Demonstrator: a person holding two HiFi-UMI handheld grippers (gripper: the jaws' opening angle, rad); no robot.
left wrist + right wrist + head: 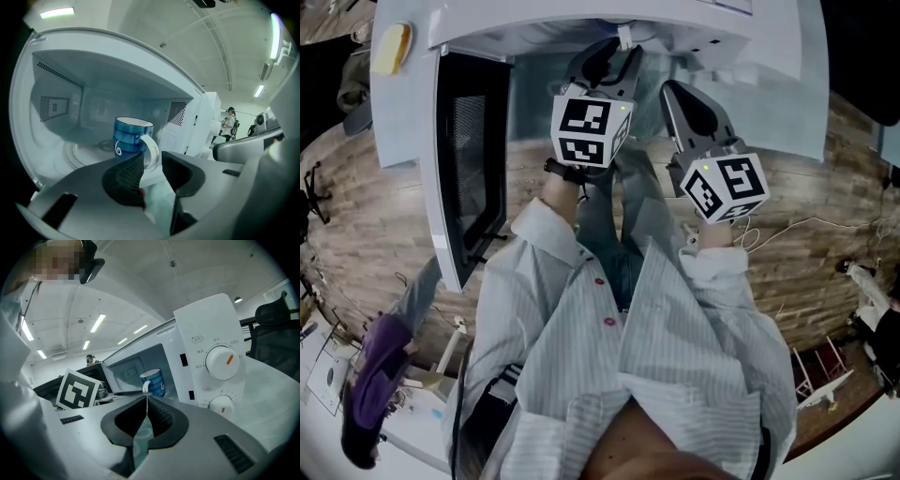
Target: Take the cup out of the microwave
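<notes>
I hold the left gripper fingers wide apart and empty, lined up to straddle the handle of the cup in the microwave — right gripper fingers closed on nothing, parked outside.

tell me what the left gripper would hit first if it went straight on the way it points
Most likely the white handle of the blue cup inside the microwave: it lines up with the gap between the open jaws of the left gripper. Depth is unclear.
</notes>
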